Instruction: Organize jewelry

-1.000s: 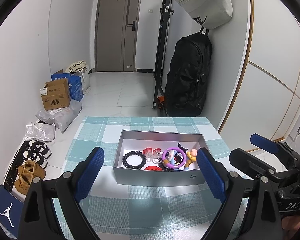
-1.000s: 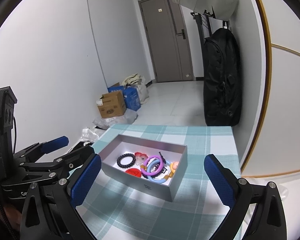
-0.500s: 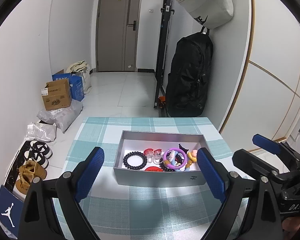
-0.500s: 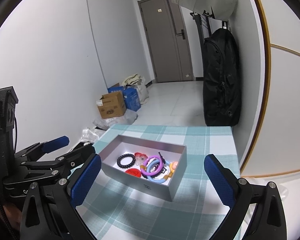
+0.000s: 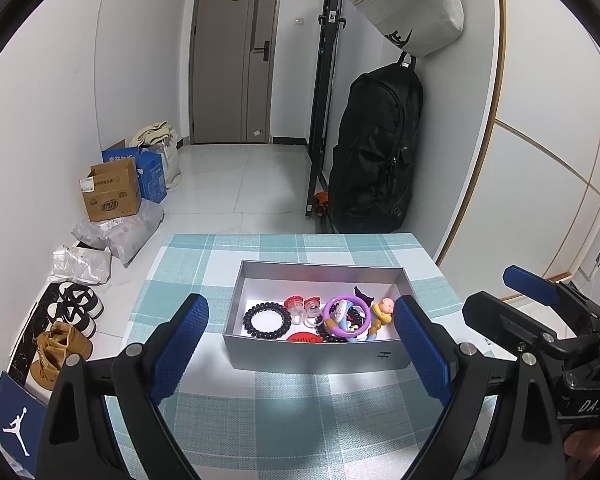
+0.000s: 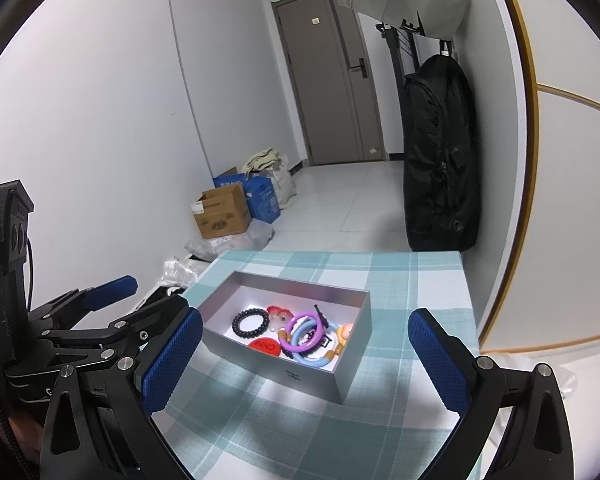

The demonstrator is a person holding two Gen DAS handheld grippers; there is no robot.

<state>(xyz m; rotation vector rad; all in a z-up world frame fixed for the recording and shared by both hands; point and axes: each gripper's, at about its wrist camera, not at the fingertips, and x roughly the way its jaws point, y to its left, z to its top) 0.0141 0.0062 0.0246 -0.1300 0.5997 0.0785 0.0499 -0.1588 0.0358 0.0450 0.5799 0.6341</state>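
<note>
A silver box (image 5: 312,354) stands open on the teal checked tablecloth (image 5: 284,412). It holds a black bead bracelet (image 5: 267,320), a purple ring (image 5: 347,315), a red disc (image 5: 304,337) and other small pieces. My left gripper (image 5: 300,346) is open and empty, its blue pads either side of the box's near wall. My right gripper (image 6: 304,364) is open and empty, to the right of the left one; the box (image 6: 276,372) lies ahead of it. It also shows at the left wrist view's right edge (image 5: 516,300).
The table is small; its far edge (image 5: 292,235) drops to a white tiled floor. Cardboard boxes (image 5: 112,192), bags and shoes (image 5: 64,328) lie on the floor at left. A black backpack (image 5: 374,148) hangs by the wall behind.
Both grippers stay open and nearly still. The views have shifted only slightly; the box and its contents have not moved.
</note>
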